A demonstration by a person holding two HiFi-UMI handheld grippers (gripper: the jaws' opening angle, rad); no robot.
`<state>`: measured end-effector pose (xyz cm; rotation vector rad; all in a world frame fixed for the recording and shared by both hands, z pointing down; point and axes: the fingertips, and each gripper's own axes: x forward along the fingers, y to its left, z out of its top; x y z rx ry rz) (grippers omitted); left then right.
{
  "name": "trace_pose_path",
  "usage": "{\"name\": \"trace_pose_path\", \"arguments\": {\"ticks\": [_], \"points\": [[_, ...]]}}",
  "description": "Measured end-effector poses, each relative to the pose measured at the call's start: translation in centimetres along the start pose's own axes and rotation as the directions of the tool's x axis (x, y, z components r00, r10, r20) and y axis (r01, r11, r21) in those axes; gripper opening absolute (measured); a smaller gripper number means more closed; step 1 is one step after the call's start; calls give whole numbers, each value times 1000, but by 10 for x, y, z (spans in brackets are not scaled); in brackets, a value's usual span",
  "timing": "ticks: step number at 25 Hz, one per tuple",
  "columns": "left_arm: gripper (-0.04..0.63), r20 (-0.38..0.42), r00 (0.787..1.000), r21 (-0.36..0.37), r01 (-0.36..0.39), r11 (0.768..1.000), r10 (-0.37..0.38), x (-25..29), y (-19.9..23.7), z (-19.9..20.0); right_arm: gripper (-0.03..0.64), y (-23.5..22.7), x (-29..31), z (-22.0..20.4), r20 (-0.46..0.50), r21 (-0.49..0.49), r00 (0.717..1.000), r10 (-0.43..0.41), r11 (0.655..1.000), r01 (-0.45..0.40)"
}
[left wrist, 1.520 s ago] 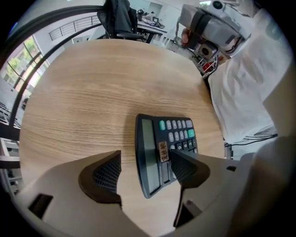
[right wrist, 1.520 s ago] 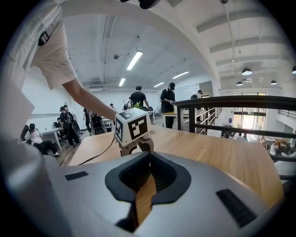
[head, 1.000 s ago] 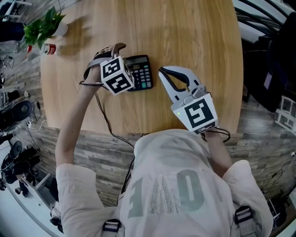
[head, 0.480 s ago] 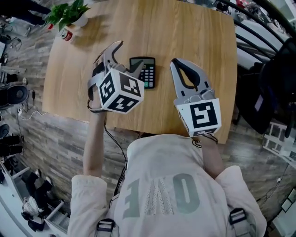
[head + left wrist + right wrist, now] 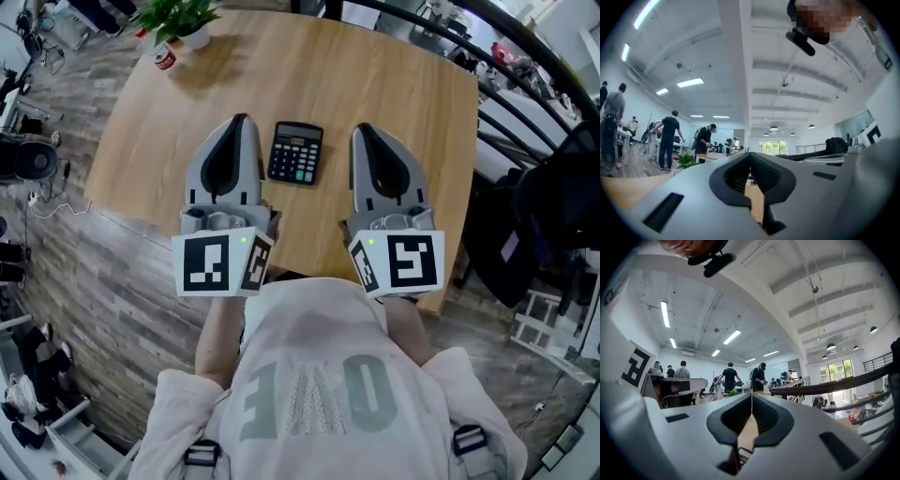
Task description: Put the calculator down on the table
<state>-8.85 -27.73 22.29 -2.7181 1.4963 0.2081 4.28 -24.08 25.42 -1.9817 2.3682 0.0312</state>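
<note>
Bright and even indoors, lit from ceiling strip lights [image 5: 664, 313] at upper left of both gripper views. Soft, faint shadows on the table [image 5: 394, 66] in head view. Strong fisheye bending, black corners in gripper views, near foreground soft.

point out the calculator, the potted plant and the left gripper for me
calculator [image 5: 296, 157], head view, on its keypad
potted plant [image 5: 176, 15], head view, on its green leaves
left gripper [image 5: 240, 122], head view, at the tips of its closed jaws
</note>
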Motion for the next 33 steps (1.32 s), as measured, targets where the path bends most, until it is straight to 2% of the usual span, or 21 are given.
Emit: {"name": "trace_pose_path", "arguments": {"ticks": [3, 6, 8, 11, 17, 25, 33], "points": [[9, 38, 998, -12, -57, 998, 57, -15, -3, 9, 21, 11, -4, 6, 25, 18, 1000, 15, 1000, -15], [9, 55, 998, -10, -41, 999, 42, -26, -13, 12, 20, 27, -5, 6, 22, -6, 998, 53, 999, -53], [9, 76, 997, -78, -2, 997, 8, -31, -18, 13, 20, 38, -4, 5, 15, -29, 997, 79, 996, -78], [9, 123, 992, -201, 55, 978, -30, -39, -19, 15, 20, 51, -5, 10, 22, -59, 993, 113, 992, -112], [9, 133, 991, -241, 54, 969, -22, -44, -13, 17, 20, 62, -5, 17, 37, -16, 990, 137, 990, -137], [9, 118, 993, -198, 19, 980, 4, -42, -7, 17, 18, 65, -2, 16, 32, -21, 987, 156, 988, -155], [9, 85, 996, -120, 6, 993, 4, -37, -17, 12, 18, 65, -1, 13, 24, -26, 986, 164, 986, -164]]}}
